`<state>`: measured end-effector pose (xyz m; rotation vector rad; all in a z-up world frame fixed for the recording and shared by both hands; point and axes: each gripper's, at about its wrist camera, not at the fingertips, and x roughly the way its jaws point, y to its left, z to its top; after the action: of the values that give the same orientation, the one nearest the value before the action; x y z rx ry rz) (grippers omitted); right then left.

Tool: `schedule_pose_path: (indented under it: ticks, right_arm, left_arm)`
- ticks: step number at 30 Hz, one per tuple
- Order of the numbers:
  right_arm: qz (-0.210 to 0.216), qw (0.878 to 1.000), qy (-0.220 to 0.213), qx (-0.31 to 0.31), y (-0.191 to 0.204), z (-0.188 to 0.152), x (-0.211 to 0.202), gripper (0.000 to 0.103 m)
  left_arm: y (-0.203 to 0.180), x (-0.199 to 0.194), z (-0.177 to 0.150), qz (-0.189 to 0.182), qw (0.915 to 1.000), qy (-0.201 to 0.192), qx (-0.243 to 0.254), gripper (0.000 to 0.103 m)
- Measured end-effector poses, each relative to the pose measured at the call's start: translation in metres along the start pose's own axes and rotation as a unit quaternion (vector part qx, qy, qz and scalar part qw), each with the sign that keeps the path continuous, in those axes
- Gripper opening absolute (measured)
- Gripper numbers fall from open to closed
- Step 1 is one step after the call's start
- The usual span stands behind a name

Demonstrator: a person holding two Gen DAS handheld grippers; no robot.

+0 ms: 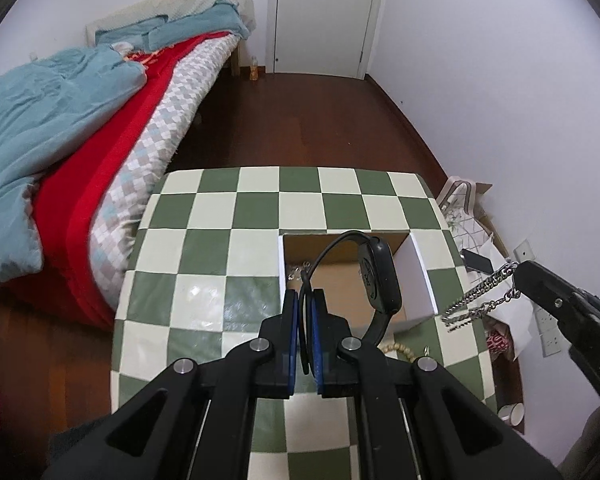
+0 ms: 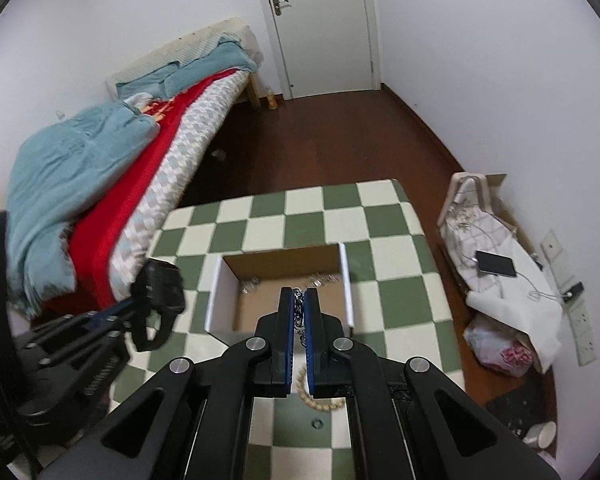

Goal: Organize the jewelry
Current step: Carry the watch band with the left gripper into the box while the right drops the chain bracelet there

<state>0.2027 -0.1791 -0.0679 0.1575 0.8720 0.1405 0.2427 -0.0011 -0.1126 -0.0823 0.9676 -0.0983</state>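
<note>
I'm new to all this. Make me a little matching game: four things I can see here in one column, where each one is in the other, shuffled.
Things:
1. black watch
2. silver chain
3. beaded bracelet
4. phone

Places:
A. on the white cloth beside the table
B. held in the left gripper
C. lying on the checkered table
D. held in the right gripper

Pairs: 1-B, 2-D, 3-C, 4-A
</note>
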Motion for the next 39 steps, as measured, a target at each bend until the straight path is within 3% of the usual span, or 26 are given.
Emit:
schedule_pose_path:
  ticks: [6, 13, 18, 21, 23, 25, 26, 29, 31, 39]
  right_arm:
    - [0.026, 0.999, 0.029, 0.019, -0.008, 0.024, 0.033, 0.005]
    - [0.029, 0.996, 0.081, 0.029, -0.019, 0.026, 0.088, 0.005]
    - [0.044, 0.991, 0.124, 0.031, -0.023, 0.026, 0.121, 0.006]
    - [0.044, 0.986, 0.156, 0.034, -0.027, 0.023, 0.139, 0.006]
    - [0.025, 0.986, 0.163, 0.028, -0.029, 0.023, 0.144, 0.02]
    - [0.002, 0.986, 0.164, 0.018, -0.029, 0.022, 0.146, 0.072]
    - [-0.013, 0.987, 0.162, 0.009, -0.027, 0.021, 0.146, 0.081]
    - [-0.057, 0.984, 0.166, -0.017, -0.024, 0.016, 0.149, 0.086]
    - [-0.082, 0.981, 0.171, -0.03, -0.021, 0.012, 0.153, 0.103]
    - [-0.112, 0.979, 0.163, -0.046, -0.016, -0.005, 0.151, 0.103]
  left_arm:
    - [-0.003, 0.038, 0.017, -0.013, 0.9993, 0.036, 0.004, 0.004]
    - [0.002, 0.087, 0.024, -0.032, 0.9956, 0.087, -0.008, 0.004]
    - [0.012, 0.106, 0.032, -0.064, 0.9894, 0.125, -0.039, 0.015]
    - [0.017, 0.105, 0.036, -0.049, 0.9912, 0.116, -0.041, 0.039]
    - [0.022, 0.099, 0.039, -0.027, 0.9938, 0.099, -0.042, 0.088]
    - [0.027, 0.094, 0.038, -0.011, 0.9953, 0.085, -0.045, 0.097]
    - [0.03, 0.095, 0.038, -0.002, 0.9955, 0.084, -0.044, 0.098]
    - [0.032, 0.094, 0.033, 0.049, 0.9958, 0.074, -0.024, 0.103]
    - [0.033, 0.093, 0.028, 0.069, 0.9952, 0.068, -0.016, 0.103]
    - [0.034, 0.084, 0.01, 0.114, 0.9926, 0.041, 0.007, 0.103]
